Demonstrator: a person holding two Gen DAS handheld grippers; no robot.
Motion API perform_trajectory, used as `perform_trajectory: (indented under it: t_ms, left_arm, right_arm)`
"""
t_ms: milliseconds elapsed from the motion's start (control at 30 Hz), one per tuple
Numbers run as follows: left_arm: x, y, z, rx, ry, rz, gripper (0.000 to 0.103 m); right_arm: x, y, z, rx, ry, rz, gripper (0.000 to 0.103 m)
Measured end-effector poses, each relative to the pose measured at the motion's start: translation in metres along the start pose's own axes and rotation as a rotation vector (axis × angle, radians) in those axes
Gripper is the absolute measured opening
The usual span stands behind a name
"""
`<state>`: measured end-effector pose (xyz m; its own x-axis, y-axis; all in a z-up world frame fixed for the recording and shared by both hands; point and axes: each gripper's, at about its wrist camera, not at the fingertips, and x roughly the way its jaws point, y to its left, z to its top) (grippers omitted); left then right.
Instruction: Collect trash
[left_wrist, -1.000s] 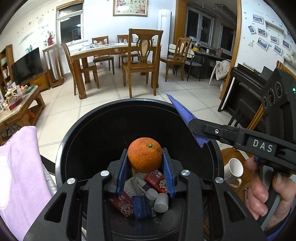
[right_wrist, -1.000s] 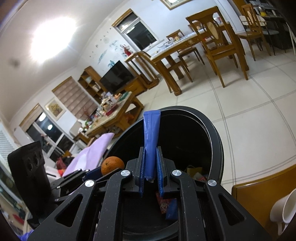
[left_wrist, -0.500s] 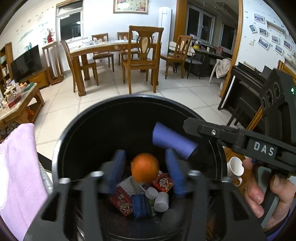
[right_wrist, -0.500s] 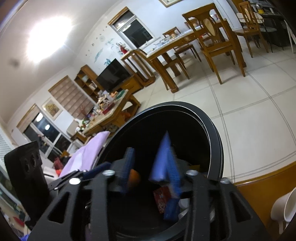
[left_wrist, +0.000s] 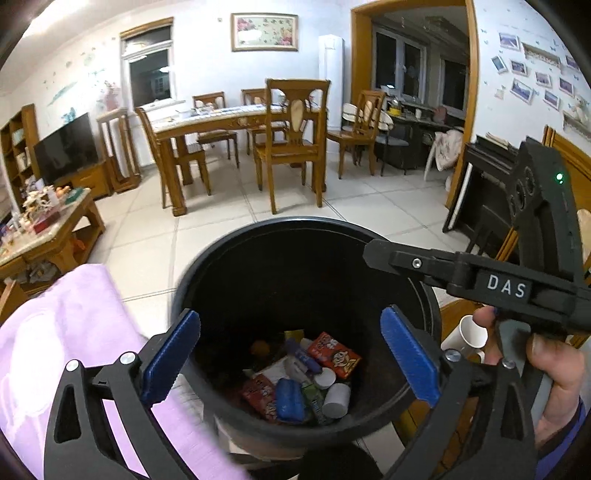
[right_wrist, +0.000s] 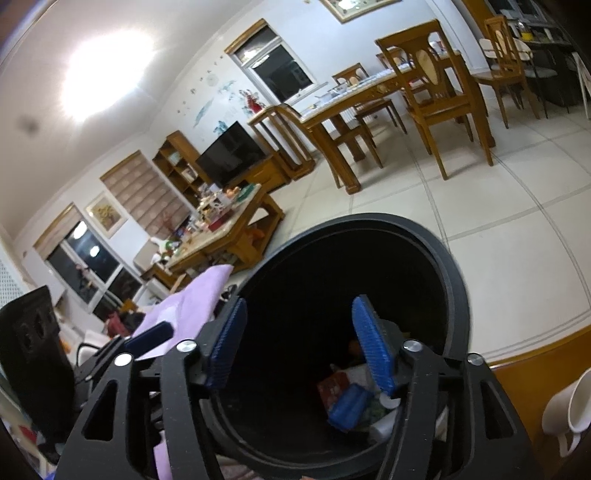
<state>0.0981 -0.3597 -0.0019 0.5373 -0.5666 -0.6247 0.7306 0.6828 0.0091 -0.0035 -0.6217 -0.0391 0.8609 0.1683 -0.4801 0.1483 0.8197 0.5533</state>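
Note:
A black round trash bin (left_wrist: 310, 229) stands right below both grippers; it also shows in the right wrist view (right_wrist: 454, 280). At its bottom lie an orange (left_wrist: 260, 348), red snack wrappers (left_wrist: 334, 354), a blue wrapper (left_wrist: 290, 400), white cups (left_wrist: 336, 400) and other scraps. The blue wrapper (right_wrist: 349, 406) shows in the right wrist view too. My left gripper (left_wrist: 291, 358) is open and empty over the bin's mouth. My right gripper (right_wrist: 299, 345) is open and empty over the bin, seen from the side in the left wrist view (left_wrist: 373, 254).
A lilac cloth (left_wrist: 62, 339) lies left of the bin. A white mug (left_wrist: 469, 336) sits on a wooden surface (right_wrist: 532, 369) at the right. A cluttered coffee table (left_wrist: 48, 236), dining table and chairs (left_wrist: 291, 136) stand on the tiled floor beyond.
My left gripper opened and let the orange fall into the bin. My right gripper opened and dropped the blue wrapper into the bin. Both now hold nothing.

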Motion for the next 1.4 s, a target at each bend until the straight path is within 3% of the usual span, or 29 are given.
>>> perform_trajectory:
  t_ms: [133,233,533,600,833,1100,1267,1400]
  left_arm:
    - [-0.029,0.025,-0.010,-0.057,-0.021,0.047,0.098]
    - [-0.056,0.054,-0.025,-0.104,-0.025,0.122,0.098]
    - [-0.131,0.145,-0.078,-0.269,-0.064,0.368,0.098]
    - [-0.149,0.162,-0.090,-0.305,-0.088,0.402,0.098]
    - [-0.199,0.206,-0.127,-0.382,-0.160,0.522,0.098]
    - [-0.228,0.237,-0.155,-0.455,-0.204,0.565,0.098]
    - [-0.234,0.242,-0.166,-0.470,-0.223,0.621,0.098]
    - [-0.237,0.245,-0.175,-0.489,-0.231,0.623,0.098]
  right_arm:
    - [0.007,0.034,-0.006,-0.043,0.011,0.021,0.069]
    - [0.014,0.067,-0.010,-0.087,0.017,0.038,0.075]
    - [0.050,0.200,-0.040,-0.268,0.057,0.128,0.088]
    - [0.060,0.232,-0.051,-0.318,0.066,0.139,0.098]
    - [0.085,0.324,-0.104,-0.473,0.012,0.147,0.098]
    - [0.093,0.362,-0.152,-0.567,-0.139,0.090,0.098]
    - [0.090,0.349,-0.159,-0.565,-0.214,0.076,0.098]
    - [0.092,0.342,-0.169,-0.603,-0.240,0.060,0.098]
